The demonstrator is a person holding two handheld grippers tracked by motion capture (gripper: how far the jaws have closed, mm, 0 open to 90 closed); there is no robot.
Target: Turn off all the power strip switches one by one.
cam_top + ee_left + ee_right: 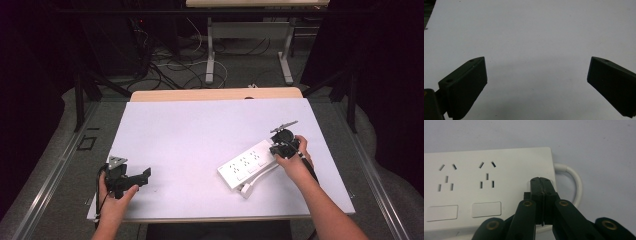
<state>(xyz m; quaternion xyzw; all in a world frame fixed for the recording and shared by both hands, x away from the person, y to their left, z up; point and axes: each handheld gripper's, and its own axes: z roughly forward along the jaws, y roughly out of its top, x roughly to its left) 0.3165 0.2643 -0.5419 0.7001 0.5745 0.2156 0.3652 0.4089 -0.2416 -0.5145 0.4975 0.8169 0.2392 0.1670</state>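
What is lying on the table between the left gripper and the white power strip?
Nothing: in the high view, bare white table separates the left gripper from the white power strip.

Smooth white plastic power strip [489,187]; matt table [200,130]

You have nothing to read here: the white power strip [489,187] carries no brand, label or number on its face, and its two blank rectangular buttons [486,209] bear no markings either.
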